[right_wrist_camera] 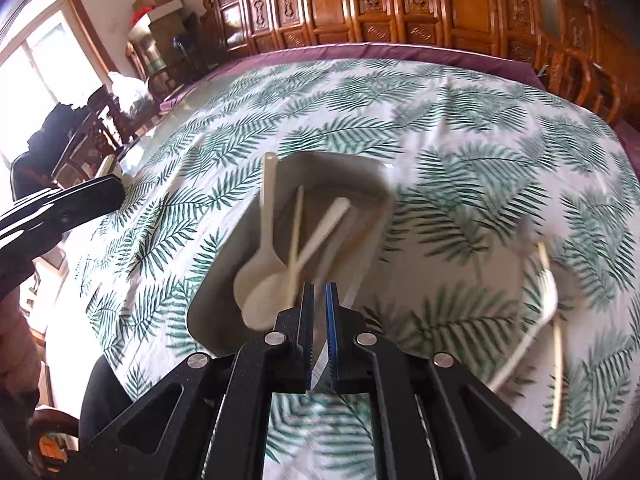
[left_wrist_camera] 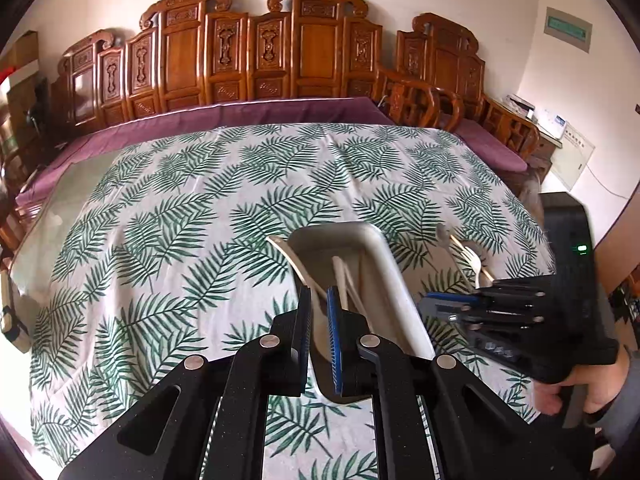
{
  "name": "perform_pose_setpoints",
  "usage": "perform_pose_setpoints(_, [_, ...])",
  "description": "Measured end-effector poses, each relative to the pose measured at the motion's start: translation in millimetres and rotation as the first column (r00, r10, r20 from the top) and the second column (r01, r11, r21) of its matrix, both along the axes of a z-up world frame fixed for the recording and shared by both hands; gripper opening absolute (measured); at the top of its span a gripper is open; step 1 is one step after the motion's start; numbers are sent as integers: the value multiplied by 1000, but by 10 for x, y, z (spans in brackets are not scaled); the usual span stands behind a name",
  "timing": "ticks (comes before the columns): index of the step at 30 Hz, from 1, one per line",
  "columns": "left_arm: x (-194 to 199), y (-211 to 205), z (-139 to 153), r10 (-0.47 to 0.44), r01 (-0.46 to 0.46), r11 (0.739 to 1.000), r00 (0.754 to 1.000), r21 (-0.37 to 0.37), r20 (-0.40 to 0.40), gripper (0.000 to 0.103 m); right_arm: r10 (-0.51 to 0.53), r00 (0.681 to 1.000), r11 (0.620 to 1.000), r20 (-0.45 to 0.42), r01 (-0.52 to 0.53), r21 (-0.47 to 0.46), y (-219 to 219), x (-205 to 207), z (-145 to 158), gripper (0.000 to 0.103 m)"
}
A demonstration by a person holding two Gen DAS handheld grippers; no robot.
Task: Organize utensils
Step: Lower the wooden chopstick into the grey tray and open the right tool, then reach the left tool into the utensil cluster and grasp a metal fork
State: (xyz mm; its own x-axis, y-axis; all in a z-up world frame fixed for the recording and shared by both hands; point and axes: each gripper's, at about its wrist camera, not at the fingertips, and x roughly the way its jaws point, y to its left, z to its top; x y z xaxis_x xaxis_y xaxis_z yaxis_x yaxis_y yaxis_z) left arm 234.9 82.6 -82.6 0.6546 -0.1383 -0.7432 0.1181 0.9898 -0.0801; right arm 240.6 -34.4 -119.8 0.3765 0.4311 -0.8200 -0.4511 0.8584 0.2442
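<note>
My left gripper is matte black with speckled linkage arms, round silver pins at the joints, and one blue ribbed pad facing a black one. My right gripper is built the same; seen from the left, its body carries a lit green indicator. A grey sleeve covers that wrist.

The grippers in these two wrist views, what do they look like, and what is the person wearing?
Each gripper, left gripper and right gripper, is matte black plastic with angular linkage arms joined by round silver pins. One finger carries a blue ribbed pad, the other a black one. The right unit shows a small green light. A grey sleeve covers the wrist.
</note>
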Motion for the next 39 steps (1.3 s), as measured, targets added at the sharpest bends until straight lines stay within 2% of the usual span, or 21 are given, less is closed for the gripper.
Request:
perform_pose_setpoints(2, [9,-80,-2,-11,11,1000,1000,-1,-1,8,-20,1000,1000,8,20,1,-168,-41,38,8])
perform_pose_setpoints(4, [13,-176,-7,-25,25,1000,1000,-3,0,17,-47,999,999,23,47,-5,-388,-88,77,8])
perform_pose_setpoints(11, [50,-518,-46,-76,76,997,997,2,-7,24,-146,988,988,50,148,-37,-1084,-209,83,8])
perform_pose_setpoints(17, [112,-821,-84,-119,119,993,993,8,-14,34,-207,977,977,50,209,-46,-1462,-284,16,8])
perform_pose_setpoints(21, [162,-1028,-127,-153,153,988,988,18,-20,46,-230,972,971,46,233,-62,-1605,-355,-29,8])
perform_pose_setpoints(26, [222,-1244,-189,-186,187,982,982,13,-31,51,-249,968,964,38,251,-83,-1764,-428,-117,8])
perform_pose_setpoints(27, [234,-1280,-205,-192,192,981,981,12,-34,54,-253,967,963,36,256,-88,-1791,-441,-142,9])
perform_pose_setpoints(28, [245,-1326,-226,-198,199,980,979,11,-38,56,-258,966,962,33,260,-89,-1817,-454,-164,15])
perform_pose_setpoints(30, [267,-1414,-265,-212,213,977,976,11,-48,57,-269,963,958,29,270,-93,-1873,-471,-213,20])
perform_pose_setpoints(39, [380,-1826,-546,-274,274,962,956,-11,-105,58,-299,954,946,16,298,-130,-2064,-491,-425,20])
